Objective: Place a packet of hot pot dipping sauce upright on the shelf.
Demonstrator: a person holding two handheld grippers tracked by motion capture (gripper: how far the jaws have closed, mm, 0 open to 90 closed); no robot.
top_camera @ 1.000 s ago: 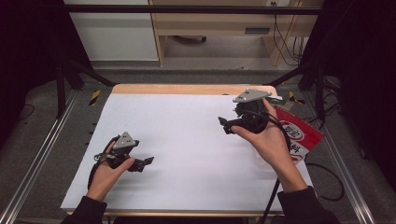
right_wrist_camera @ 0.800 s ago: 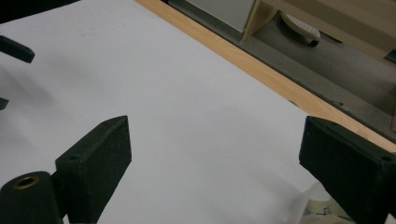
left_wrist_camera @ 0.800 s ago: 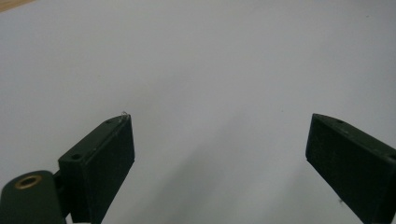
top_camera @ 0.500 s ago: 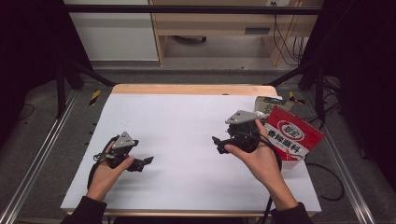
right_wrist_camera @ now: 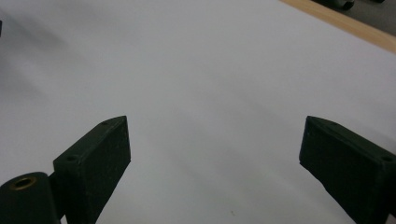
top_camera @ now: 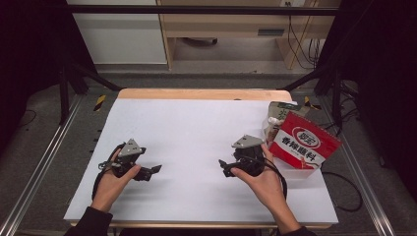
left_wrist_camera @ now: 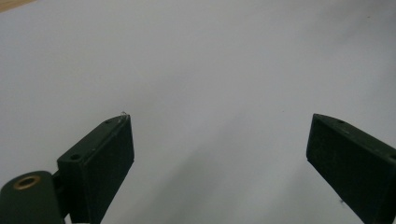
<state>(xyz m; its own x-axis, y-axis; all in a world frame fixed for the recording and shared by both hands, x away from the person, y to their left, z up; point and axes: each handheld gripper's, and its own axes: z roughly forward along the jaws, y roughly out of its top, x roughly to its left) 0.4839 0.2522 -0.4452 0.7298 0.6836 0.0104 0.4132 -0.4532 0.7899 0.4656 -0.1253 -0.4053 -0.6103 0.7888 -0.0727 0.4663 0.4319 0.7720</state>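
My left gripper [top_camera: 155, 169] rests low over the white table sheet [top_camera: 196, 132] at the front left, held in a hand, its jaws wide apart and empty [left_wrist_camera: 219, 154]. My right gripper [top_camera: 223, 167] sits front right of centre, pointing left, also open with nothing between its jaws [right_wrist_camera: 215, 154]. A red snack bag [top_camera: 307, 140] with white lettering stands in a clear bin at the table's right edge, just right of the right hand. Behind it leans a green packet [top_camera: 282, 110].
A wooden strip [top_camera: 201, 93] runs along the table's far edge. Metal rails [top_camera: 44, 162] flank both sides. A black cable [top_camera: 344, 189] trails off the right side. Cabinets and wires stand beyond the table.
The right gripper has come down and toward the front from beside the red bag, moving left. The bag is now fully uncovered. The left gripper has stayed put.
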